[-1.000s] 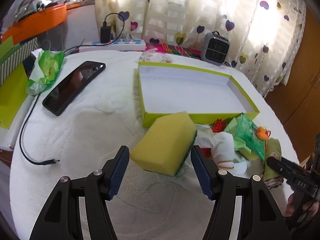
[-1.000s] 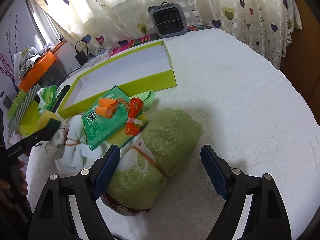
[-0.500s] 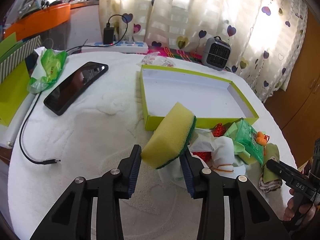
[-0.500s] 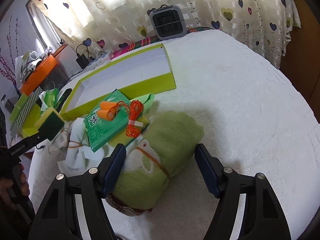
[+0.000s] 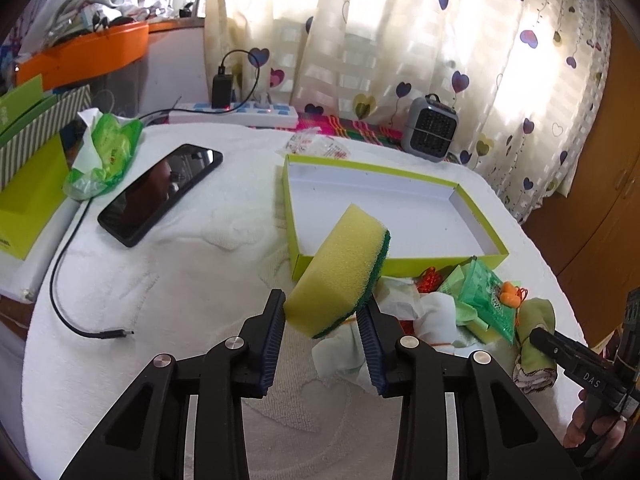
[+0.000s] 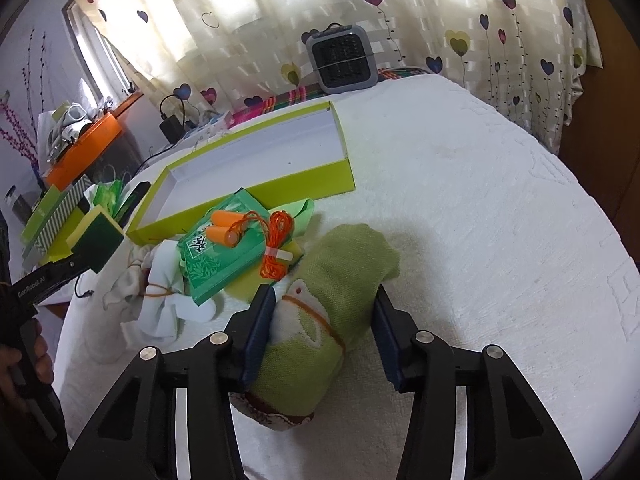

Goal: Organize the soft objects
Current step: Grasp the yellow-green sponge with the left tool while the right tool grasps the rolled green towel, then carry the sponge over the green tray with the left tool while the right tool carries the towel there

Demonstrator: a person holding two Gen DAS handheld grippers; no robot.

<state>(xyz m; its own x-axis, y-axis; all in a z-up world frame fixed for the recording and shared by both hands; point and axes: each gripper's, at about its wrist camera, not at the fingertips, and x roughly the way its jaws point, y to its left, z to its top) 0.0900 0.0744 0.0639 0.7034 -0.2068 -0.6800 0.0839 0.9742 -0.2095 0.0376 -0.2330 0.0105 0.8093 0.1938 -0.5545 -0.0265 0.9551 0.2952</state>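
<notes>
Rolled green towel [image 6: 320, 332] on white textured bedcover [image 6: 480, 240], near end cut off behind right gripper [image 6: 320, 336], whose jaws have just been closing, left pad pressing its side, right pad's contact hard to tell. Beyond, shallow lime box [image 5: 400, 216], white inside. Yellow sponge [image 5: 340, 276], porous, green scouring face, lifted, pinched by just-closed left gripper [image 5: 322, 336], hiding crumpled white cloth [image 5: 436, 316].

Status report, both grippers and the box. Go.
Left gripper clamped on yellow sponge, lifted. Right gripper just closed around rolled green towel, still on the bed. Green box empty, path clear.
</notes>
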